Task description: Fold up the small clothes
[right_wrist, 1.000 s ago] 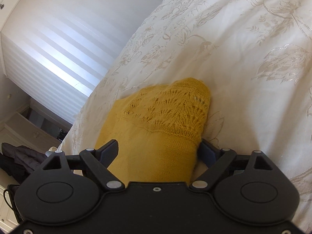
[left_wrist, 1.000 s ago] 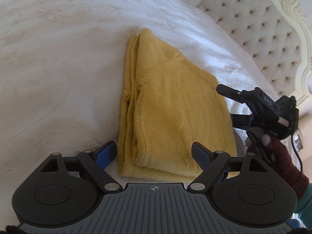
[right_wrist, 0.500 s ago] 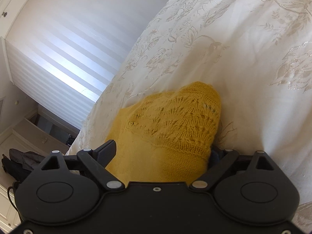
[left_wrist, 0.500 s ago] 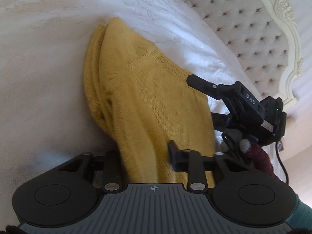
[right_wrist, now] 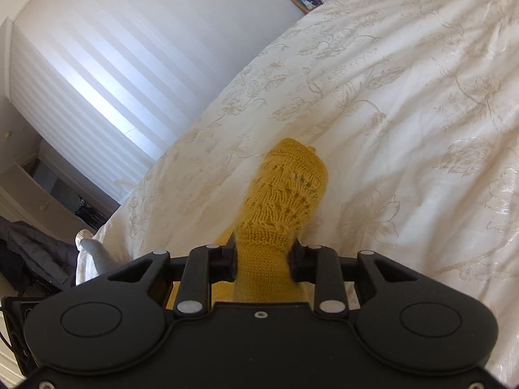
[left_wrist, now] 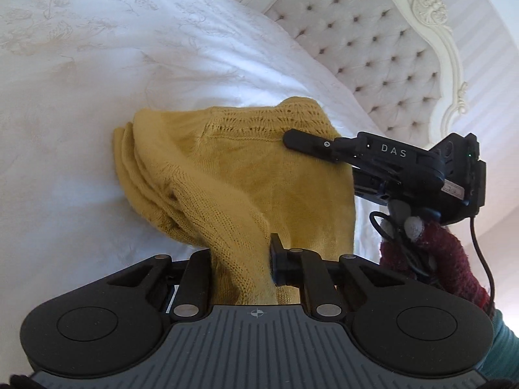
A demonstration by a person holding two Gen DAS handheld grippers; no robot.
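White bedspread [left_wrist: 97, 81] with a pale floral pattern lies under everything we see. Nearest us, our left gripper [left_wrist: 241, 269] has just closed, its jaws narrow and pinching a bunched fold of the yellow knitted garment [left_wrist: 259, 175]. Our right gripper [right_wrist: 262, 261] has likewise just closed and clamps the lacy end of the same knit. Between them the garment sags, its folded far edge on the bedspread. Beyond stands a tufted headboard [left_wrist: 373, 48].
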